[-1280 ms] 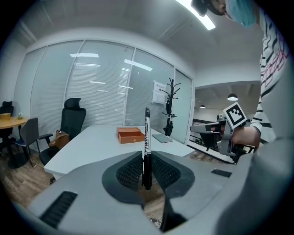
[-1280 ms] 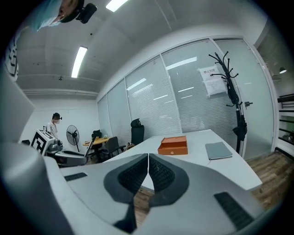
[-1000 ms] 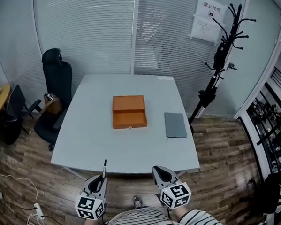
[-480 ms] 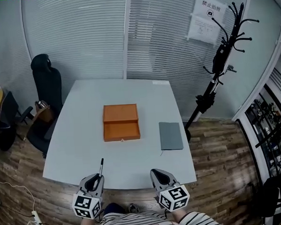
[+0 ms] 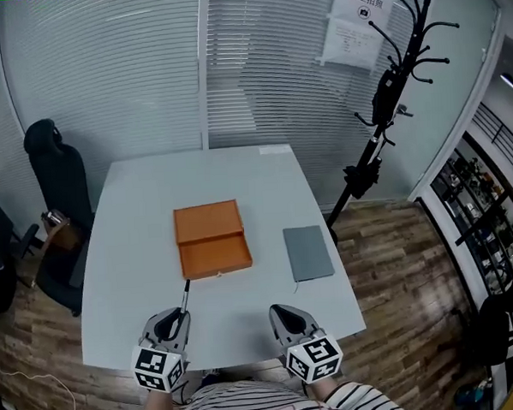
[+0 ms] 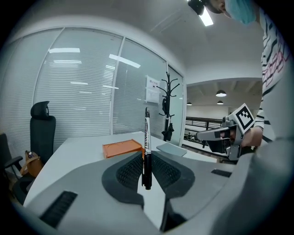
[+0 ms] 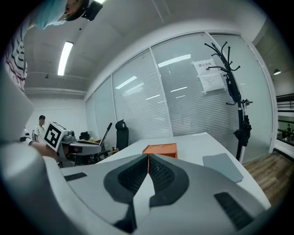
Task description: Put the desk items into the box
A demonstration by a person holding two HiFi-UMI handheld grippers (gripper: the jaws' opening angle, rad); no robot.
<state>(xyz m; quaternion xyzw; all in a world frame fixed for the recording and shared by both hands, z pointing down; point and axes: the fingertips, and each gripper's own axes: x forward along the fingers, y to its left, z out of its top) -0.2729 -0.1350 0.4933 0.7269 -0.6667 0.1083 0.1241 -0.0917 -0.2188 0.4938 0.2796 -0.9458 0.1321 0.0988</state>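
An open orange box (image 5: 210, 240) lies in the middle of the pale table (image 5: 139, 249), its lid folded back; the left gripper view shows the box (image 6: 123, 148) ahead. My left gripper (image 5: 172, 321) hovers over the table's near edge, shut on a black marker pen (image 5: 185, 297) that sticks up and forward between its jaws (image 6: 146, 137). My right gripper (image 5: 283, 314) is beside it, shut with nothing held. A grey notebook (image 5: 308, 252) lies right of the box, also in the right gripper view as the notebook (image 7: 223, 166).
A black coat stand (image 5: 380, 99) rises beyond the table's right side. A black office chair (image 5: 60, 180) stands at the left. Glass walls with blinds close the back. Wood floor surrounds the table.
The view has advanced toward the table; both grippers now sit over its near edge instead of the floor. The pen stays clamped in the left gripper.
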